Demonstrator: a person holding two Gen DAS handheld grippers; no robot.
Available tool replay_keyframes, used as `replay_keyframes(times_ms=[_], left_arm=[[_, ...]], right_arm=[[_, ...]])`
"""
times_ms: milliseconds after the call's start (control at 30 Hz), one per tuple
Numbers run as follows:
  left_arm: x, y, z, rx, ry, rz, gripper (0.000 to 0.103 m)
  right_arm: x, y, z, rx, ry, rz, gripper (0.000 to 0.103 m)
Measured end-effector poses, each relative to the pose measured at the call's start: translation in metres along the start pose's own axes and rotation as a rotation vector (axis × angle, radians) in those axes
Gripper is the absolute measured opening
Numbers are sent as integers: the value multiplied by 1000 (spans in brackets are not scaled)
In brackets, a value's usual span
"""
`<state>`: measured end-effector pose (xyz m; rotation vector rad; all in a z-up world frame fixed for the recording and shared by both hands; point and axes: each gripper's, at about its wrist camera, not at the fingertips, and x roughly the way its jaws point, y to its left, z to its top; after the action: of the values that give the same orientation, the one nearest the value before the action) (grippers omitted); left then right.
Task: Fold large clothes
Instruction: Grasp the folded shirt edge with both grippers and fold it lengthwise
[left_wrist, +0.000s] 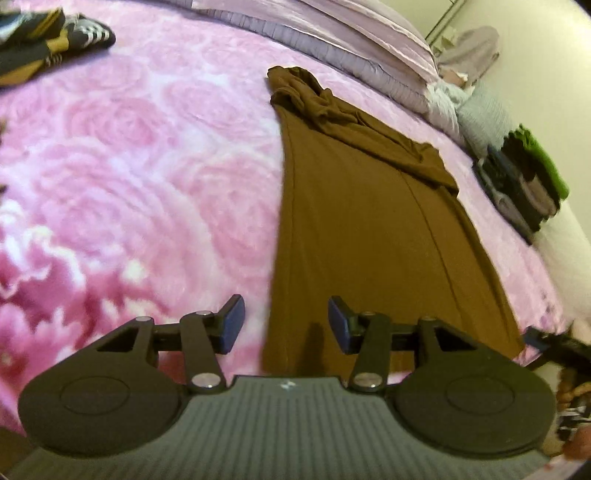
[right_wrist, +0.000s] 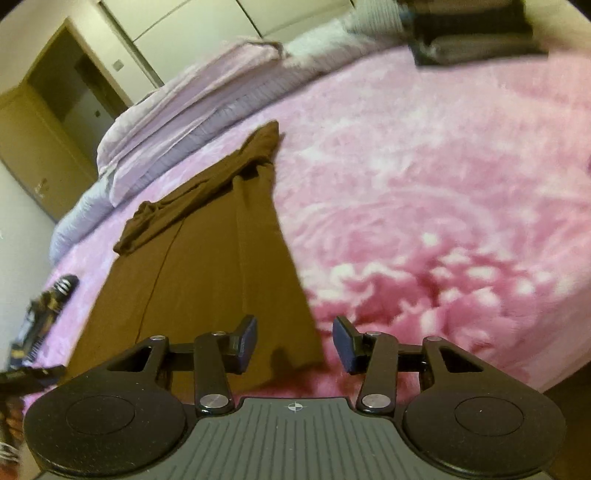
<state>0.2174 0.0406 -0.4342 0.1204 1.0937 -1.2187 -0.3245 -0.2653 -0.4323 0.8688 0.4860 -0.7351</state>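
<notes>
A long brown garment (left_wrist: 369, 229) lies flat on the pink rose-patterned blanket (left_wrist: 129, 177), folded lengthwise, with its bunched top end toward the pillows. My left gripper (left_wrist: 286, 326) hovers open above the garment's near left corner, nothing between its blue pads. In the right wrist view the same brown garment (right_wrist: 214, 266) stretches away from me. My right gripper (right_wrist: 294, 345) stands open over its near right corner, empty. The other gripper's tip (left_wrist: 554, 345) peeks in at the right edge of the left wrist view.
Lilac pillows and a quilt (left_wrist: 351, 40) line the head of the bed. A stack of folded clothes (left_wrist: 524, 184) sits by the right bed edge. Dark striped clothes (left_wrist: 48, 40) lie at the far left. A wardrobe and a doorway (right_wrist: 62, 96) stand beyond the bed.
</notes>
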Motion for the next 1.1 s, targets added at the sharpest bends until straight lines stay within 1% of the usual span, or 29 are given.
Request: replay_keyframes(times_ms=[33,67,100,167,233,333,467,533,567,600,667,833,900,1000,1100], left_arm=[[2,4,2,-17,2,-25,45],[5,9,5,-41,6,-58,45],[7,13,8,-60,15,-84,45],[11,16,12,-68,39,-124,45],[13,15,12,-54,72,-152,45],[13,17,9,-45,109,-183,43],[14,20,9,-65,136,-209,37],[17,16,10,-43,145,-196,23],[19,15,11,-36,154,-192,9],[20,15,10,-33,162,-194,4],[17,14,8,-15,141,-194,3],[-15,15,2,12,40,-208,1],[-28,16,1,16,9,-224,1],[-50,14,-4,39,-29,-238,1],[-77,17,-16,38,-63,-259,1]], right_arm=[[8,-8,3,31,19,17,42],[13,-15,6,59,18,43,42],[15,-21,8,87,12,84,42],[20,-30,14,146,31,150,42],[20,-35,15,169,53,193,42],[15,-43,10,203,83,242,38],[10,-50,0,243,102,284,32],[11,-48,1,242,109,275,23],[12,-45,2,240,120,266,5],[16,-41,3,237,132,250,3],[11,-33,3,207,113,224,2],[-26,-12,6,195,8,238,2],[-40,1,8,176,-18,245,1],[-63,21,8,146,-48,243,1],[-88,37,-5,139,-61,248,1]])
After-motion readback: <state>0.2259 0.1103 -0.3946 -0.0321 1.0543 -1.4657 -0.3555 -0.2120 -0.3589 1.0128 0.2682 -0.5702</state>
